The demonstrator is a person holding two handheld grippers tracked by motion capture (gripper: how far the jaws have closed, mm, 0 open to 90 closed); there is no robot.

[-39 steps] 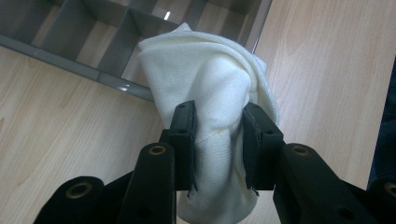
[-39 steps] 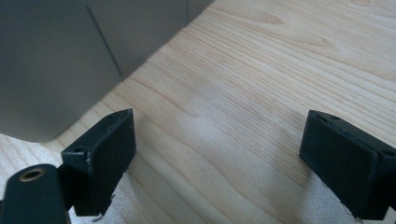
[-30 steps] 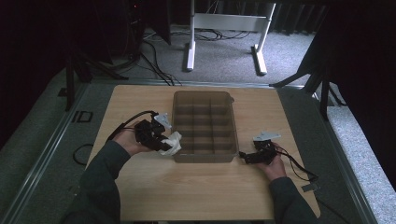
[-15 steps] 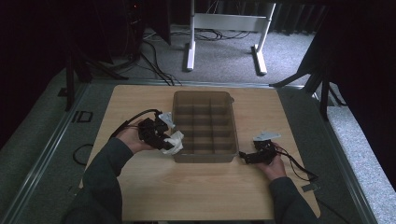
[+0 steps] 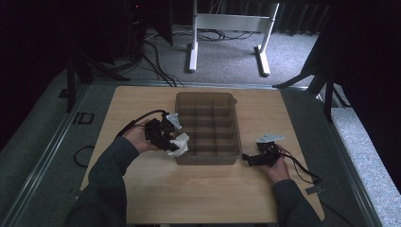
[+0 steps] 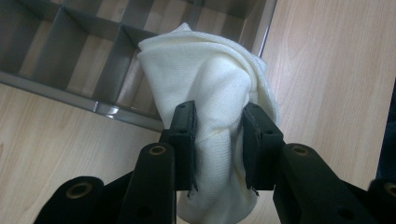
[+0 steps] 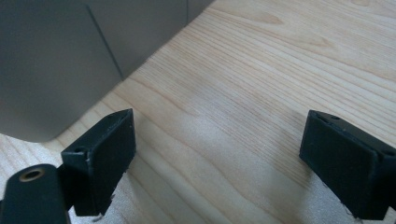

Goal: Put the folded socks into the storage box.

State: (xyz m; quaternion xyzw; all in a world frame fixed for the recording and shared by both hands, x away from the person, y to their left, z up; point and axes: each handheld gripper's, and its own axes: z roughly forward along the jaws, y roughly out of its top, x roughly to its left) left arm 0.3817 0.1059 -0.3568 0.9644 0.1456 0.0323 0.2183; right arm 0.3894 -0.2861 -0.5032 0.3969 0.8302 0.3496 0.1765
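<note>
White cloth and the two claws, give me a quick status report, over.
Left claw shut on white cloth, at the divided tray's near left corner. Right claw open, empty, resting on table right of tray. Nothing blocking.

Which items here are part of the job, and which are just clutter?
In the job:
- white cloth, clamped in the left hand-held gripper
- divided organizer tray, right beside the cloth
- right hand-held gripper, jaws open, at the tray's corner

Just lying about:
- white desk frame on the floor behind
- floor cables
</note>
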